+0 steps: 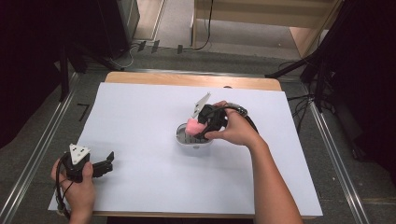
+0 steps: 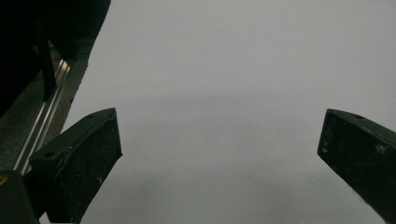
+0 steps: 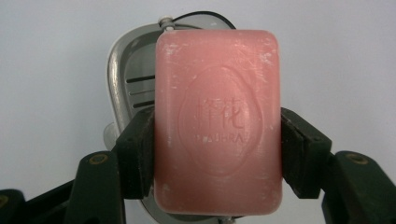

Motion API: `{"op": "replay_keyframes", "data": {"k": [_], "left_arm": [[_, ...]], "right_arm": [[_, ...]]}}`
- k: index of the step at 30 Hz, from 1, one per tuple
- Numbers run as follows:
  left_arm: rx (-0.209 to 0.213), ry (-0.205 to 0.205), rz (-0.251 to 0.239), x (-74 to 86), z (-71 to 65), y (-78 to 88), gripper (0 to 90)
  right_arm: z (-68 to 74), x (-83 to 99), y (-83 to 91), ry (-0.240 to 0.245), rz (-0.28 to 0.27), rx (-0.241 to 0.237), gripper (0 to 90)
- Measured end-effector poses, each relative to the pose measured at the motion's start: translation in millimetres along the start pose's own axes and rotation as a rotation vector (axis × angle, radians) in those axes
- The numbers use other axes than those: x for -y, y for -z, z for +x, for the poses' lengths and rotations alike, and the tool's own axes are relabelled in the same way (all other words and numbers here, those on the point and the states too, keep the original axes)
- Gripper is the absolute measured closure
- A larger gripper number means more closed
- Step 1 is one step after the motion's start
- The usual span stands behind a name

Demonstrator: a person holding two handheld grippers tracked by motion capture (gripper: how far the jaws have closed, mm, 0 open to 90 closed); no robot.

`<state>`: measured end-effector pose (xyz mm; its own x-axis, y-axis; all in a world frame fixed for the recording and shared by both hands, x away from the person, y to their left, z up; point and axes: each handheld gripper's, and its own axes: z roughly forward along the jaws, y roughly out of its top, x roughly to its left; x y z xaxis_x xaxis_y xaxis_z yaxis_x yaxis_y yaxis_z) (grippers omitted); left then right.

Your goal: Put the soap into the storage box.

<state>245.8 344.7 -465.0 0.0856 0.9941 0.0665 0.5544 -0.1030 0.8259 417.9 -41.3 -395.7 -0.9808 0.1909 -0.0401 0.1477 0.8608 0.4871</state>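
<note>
Soap bar (image 3: pixel 218 121), pink: one. Rectangular with rounded corners, an oval stamp with characters pressed into its face. Clamped across its lower half between the two black jaws of the right gripper (image 3: pixel 218 154), pads pressing on both long sides.

Soap dish (image 3: pixel 133 86), grey-white with slotted floor: one. Lies directly behind and beneath the held bar; in the right gripper view the bar covers most of it, leaving the left rim and three slots exposed. Whether the bar touches the dish cannot be told.

Grippers: two. The left gripper (image 1: pixel 105 165) sits well apart from the dish, near the sheet's front left corner, its jaws spread wide with nothing between them.

White sheet (image 1: pixel 149 121): one, covering the wooden table (image 1: pixel 187 78). Bare paper lies ahead of the left gripper's jaws; a metal rail (image 2: pixel 44 116) runs past the jaw on the left of its view.

Hands: the right hand (image 1: pixel 236 129) wraps the gripper body from behind, forearm angled in from the lower right, jaws pointing down toward the dish. The left hand (image 1: pixel 77 186) grips from below, jaws level over the sheet.
</note>
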Motion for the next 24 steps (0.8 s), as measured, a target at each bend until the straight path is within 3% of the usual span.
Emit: {"op": "replay_keyframes", "data": {"k": [8,15,24], "left_arm": [[0.003,0.000,0.003,-0.2,0.2,-0.6,0.0],[0.003,0.002,0.004,-0.2,0.2,-0.7,0.0],[0.007,0.004,0.006,-0.3,0.6,-0.7,0.0]], "right_arm": [[-1.6,-1.3,-6.1,0.023,-0.016,-0.022,38.8],[1.4,-3.5,-12.0,0.033,0.009,-0.023,38.8],[0.7,-3.4,-12.5,0.012,0.006,-0.011,38.5]]}}
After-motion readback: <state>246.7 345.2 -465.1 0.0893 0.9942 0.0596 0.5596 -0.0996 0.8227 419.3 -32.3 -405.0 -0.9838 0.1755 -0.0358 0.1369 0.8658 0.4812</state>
